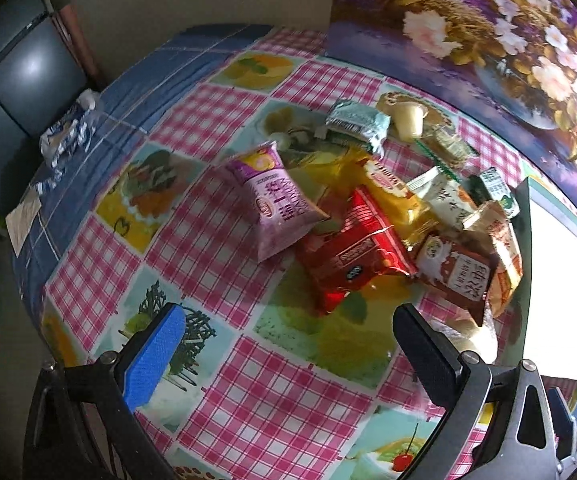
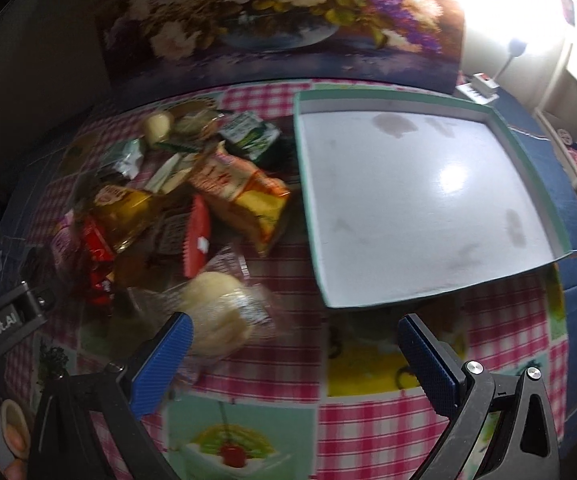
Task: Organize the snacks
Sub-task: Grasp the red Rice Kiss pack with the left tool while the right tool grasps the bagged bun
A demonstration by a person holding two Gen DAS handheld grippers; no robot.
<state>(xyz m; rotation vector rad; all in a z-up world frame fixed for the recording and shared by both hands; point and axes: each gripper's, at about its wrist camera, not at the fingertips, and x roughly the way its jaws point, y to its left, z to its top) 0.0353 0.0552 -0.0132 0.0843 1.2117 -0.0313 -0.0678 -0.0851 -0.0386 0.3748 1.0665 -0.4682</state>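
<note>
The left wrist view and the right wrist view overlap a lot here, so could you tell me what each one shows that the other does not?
Only the left wrist view shows the crumpled clear plastic bottle on the blue cloth edge and the pink snack packet's printed face.

Only the right wrist view shows the whole white tray, holding no snacks, the white power strip behind it, and the wrapped pale bun clearly.

Both show the snack pile with the red packet, the checked tablecloth, the flower painting, and an open gripper: left, right.
</note>
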